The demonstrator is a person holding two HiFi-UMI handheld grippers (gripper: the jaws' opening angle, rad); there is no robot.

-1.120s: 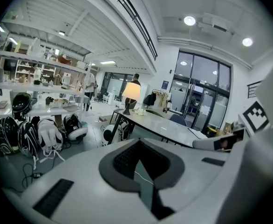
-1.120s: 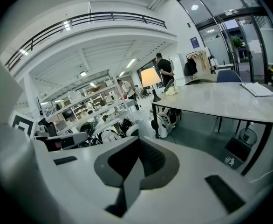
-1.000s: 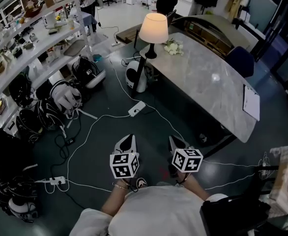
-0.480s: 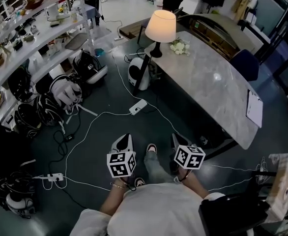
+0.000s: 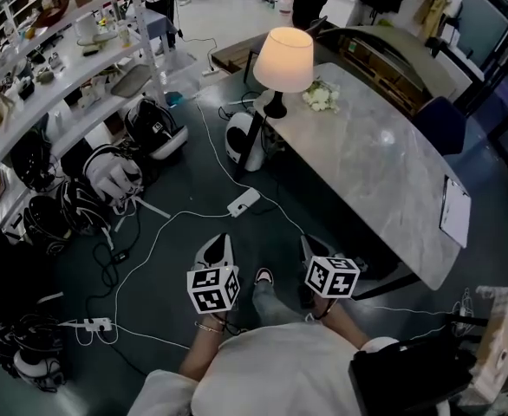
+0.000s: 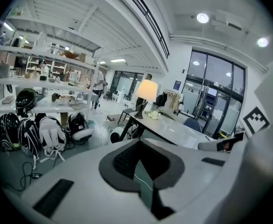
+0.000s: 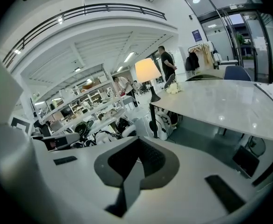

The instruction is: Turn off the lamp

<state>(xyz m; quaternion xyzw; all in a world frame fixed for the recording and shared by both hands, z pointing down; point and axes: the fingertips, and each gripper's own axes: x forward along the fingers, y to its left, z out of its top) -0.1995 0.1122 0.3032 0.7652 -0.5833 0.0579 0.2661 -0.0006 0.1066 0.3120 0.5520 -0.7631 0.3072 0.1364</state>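
A lit lamp (image 5: pixel 283 61) with a cream shade and black base stands at the far left end of a long grey marble table (image 5: pixel 384 172). It also shows in the left gripper view as the lamp (image 6: pixel 146 91) and in the right gripper view as the lamp (image 7: pixel 147 72). My left gripper (image 5: pixel 221 248) and right gripper (image 5: pixel 311 250) hang side by side over the dark floor, well short of the table. Both are shut with nothing between the jaws. A white extension socket (image 5: pixel 244 202) with its cord lies on the floor ahead.
White flowers (image 5: pixel 322 97) lie by the lamp; a clipboard (image 5: pixel 455 215) sits at the table's near end. Helmets and bags (image 5: pixel 107 176) line shelving on the left. White cables cross the floor. A blue chair (image 5: pixel 440 124) stands behind the table. People stand far off.
I have walked forward: the table, lamp and floor socket have drawn nearer in the head view. Both grippers stay shut and side by side.
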